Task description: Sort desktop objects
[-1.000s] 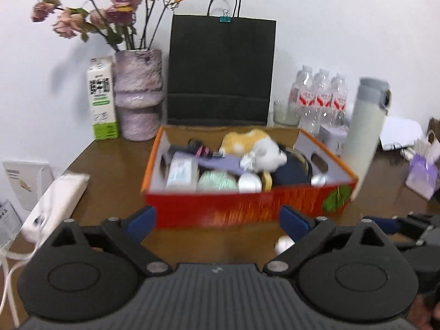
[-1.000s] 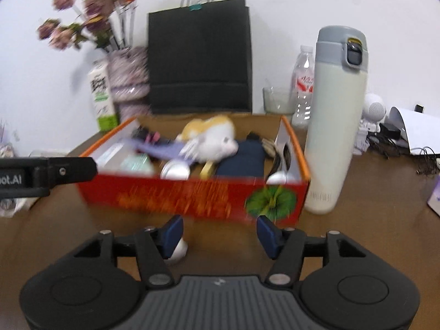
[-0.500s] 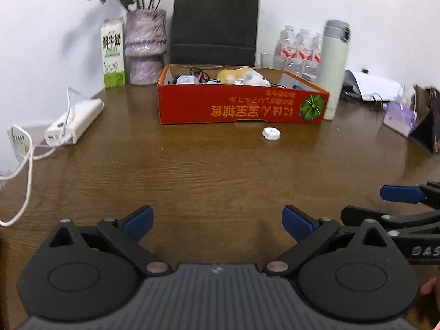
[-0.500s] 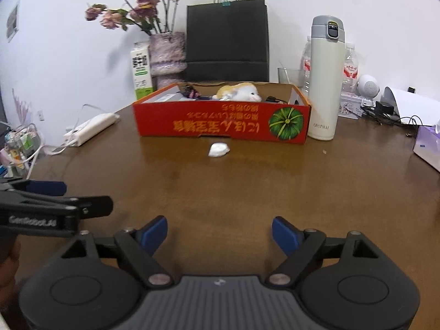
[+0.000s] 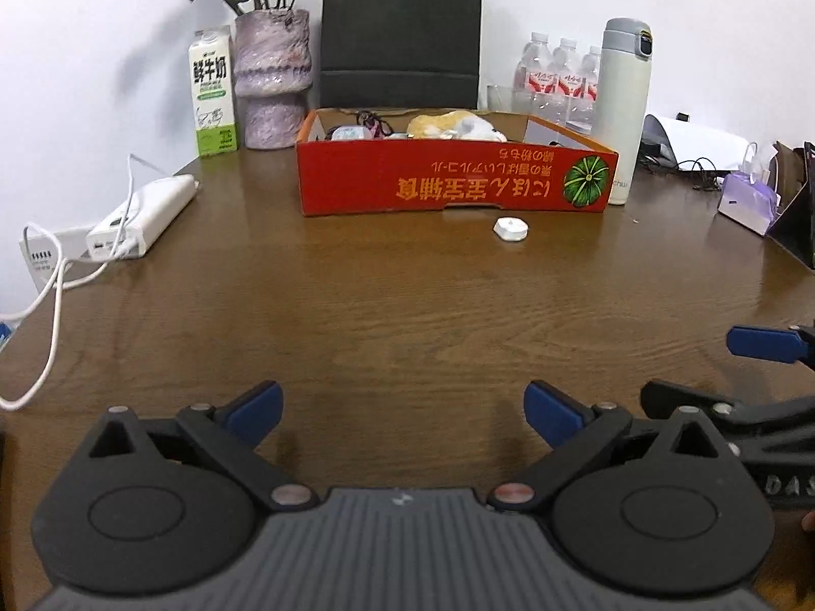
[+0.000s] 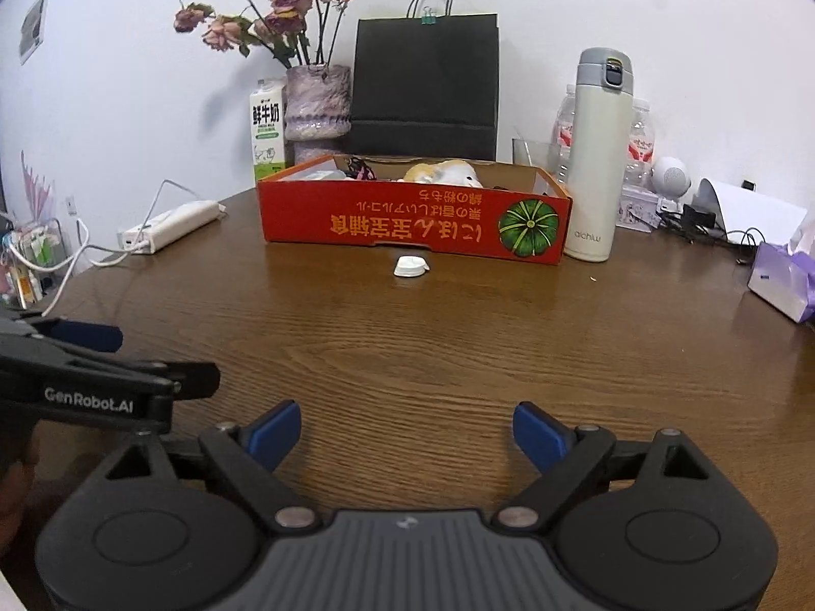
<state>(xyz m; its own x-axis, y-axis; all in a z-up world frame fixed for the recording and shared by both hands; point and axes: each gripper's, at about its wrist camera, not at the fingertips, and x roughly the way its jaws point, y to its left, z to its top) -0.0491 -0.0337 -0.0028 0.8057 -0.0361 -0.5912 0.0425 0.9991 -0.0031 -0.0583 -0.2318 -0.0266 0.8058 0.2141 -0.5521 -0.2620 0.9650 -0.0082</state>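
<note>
I've pulled both grippers back from the red cardboard box [image 6: 412, 214] to the table's [image 6: 458, 346] near edge. The small white cap [image 6: 410, 266] remains beside the box, unsorted. The left gripper's [image 5: 402, 407] fingers stand apart and empty; the right gripper's [image 6: 405, 430] are opening, empty.

An office desk, by its wooden table [image 5: 407, 305], power strip [image 5: 142, 219], water bottles [image 5: 555, 81] and cables [image 6: 713, 224].

Brown wooden table [image 6: 458, 356]: red cardboard box [image 6: 407, 224] at 12 o'clock; small white object [image 6: 410, 266] just before it; thermos [image 6: 598, 153] at 1 o'clock; power strip [image 6: 170, 226] at 10 o'clock.
</note>
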